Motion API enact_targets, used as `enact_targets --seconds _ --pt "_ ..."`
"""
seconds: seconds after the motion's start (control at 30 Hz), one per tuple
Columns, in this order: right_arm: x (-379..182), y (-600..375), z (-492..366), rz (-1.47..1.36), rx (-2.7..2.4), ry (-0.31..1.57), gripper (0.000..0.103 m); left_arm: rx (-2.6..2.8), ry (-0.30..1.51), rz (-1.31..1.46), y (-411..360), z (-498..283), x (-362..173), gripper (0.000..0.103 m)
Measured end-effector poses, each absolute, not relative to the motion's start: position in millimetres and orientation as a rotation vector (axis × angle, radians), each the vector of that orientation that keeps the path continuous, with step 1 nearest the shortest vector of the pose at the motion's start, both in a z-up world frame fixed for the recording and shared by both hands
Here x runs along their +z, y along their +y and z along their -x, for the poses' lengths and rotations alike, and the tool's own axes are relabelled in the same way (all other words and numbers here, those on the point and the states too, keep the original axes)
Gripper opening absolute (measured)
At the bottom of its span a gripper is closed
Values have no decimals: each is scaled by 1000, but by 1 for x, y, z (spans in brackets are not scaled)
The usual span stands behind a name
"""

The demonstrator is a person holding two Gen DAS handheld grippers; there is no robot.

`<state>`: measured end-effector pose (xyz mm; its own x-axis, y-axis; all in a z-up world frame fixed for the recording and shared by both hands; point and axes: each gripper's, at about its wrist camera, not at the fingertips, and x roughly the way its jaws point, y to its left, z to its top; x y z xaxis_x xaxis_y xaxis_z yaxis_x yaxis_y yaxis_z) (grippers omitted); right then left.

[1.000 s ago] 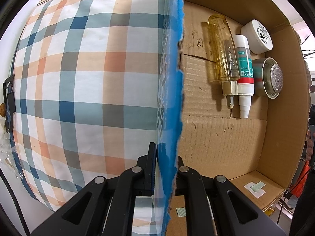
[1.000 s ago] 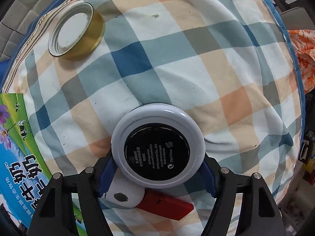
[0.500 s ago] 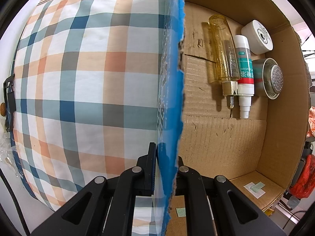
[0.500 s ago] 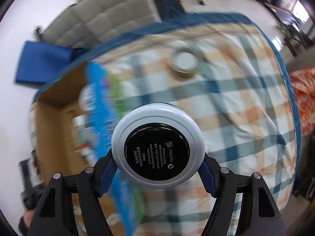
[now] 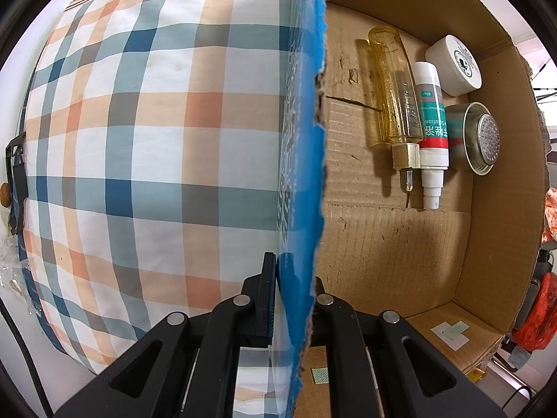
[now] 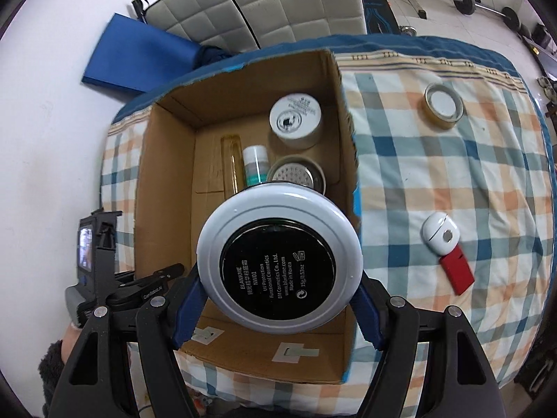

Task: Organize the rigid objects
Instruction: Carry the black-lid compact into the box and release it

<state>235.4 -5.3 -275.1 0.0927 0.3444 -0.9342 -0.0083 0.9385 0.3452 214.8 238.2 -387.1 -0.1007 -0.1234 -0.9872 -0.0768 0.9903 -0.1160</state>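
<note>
My right gripper [image 6: 278, 278] is shut on a round white compact with a black label [image 6: 278, 257] and holds it above the open cardboard box [image 6: 167, 181]. My left gripper [image 5: 296, 296] is shut on the box's blue-printed side wall [image 5: 303, 160]. Inside the box lie a yellow glass bottle [image 5: 393, 97], a white tube with a green and red label [image 5: 431, 129], a white jar [image 5: 454, 66] and a metal strainer cup [image 5: 482, 139]. The jar [image 6: 296, 118] and the strainer cup [image 6: 296, 174] also show in the right wrist view.
The box stands on a plaid cloth [image 6: 435, 160]. On the cloth right of the box lie a gold-rimmed lid [image 6: 444, 104] and a white and red gadget [image 6: 447, 250]. A grey padded sofa [image 6: 278, 3] and a blue mat [image 6: 139, 59] stand behind.
My right gripper has lifted the compact off the cloth and carried it left, over the box. The left gripper has kept its hold on the box wall.
</note>
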Motion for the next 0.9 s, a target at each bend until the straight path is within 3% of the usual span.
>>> enact_targets --seconds 0.9 --pt "-392 83 -239 -297 410 1660 76 -39 1677 172 239 -216 -389 6"
